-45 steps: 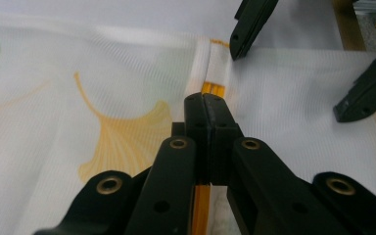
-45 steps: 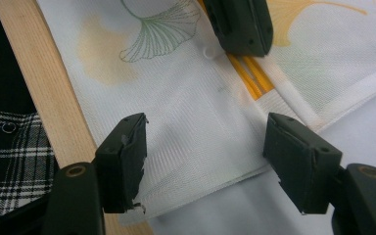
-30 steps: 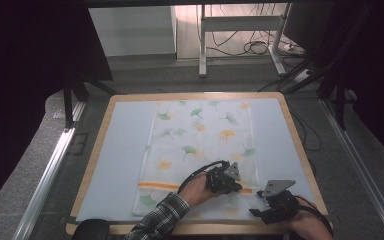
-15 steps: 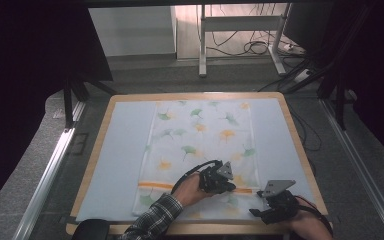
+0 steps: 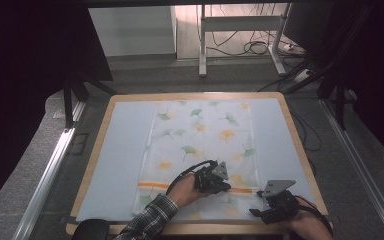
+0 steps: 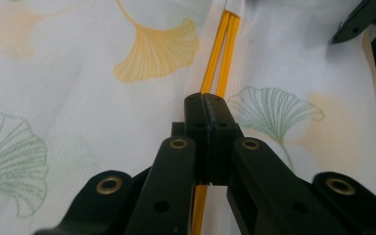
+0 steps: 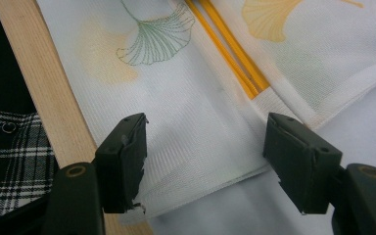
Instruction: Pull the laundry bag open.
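Note:
A white cloth (image 5: 200, 135) printed with green and orange ginkgo leaves lies flat on the table, with an orange double stripe (image 5: 152, 185) across its near end. My left gripper (image 5: 222, 186) rests on that stripe. In the left gripper view its jaws (image 6: 206, 105) are pressed together over the stripe (image 6: 220, 54), and I see no fabric between them. My right gripper (image 5: 257, 212) sits at the cloth's near right corner. In the right gripper view it (image 7: 210, 161) stands open, with its fingers (image 7: 125, 156) on either side of the hemmed edge (image 7: 200, 188) lying below.
A pale blue mat (image 5: 125, 150) covers the wooden table (image 5: 300, 145) beneath the cloth. The table's wooden front rim (image 7: 39, 88) runs close beside my right gripper. A plaid sleeve (image 5: 150, 217) reaches in from the bottom. Desk legs and cables (image 5: 250, 47) stand beyond the table.
My left gripper has shifted slightly to the left along the orange stripe. The right gripper has stayed where it was.

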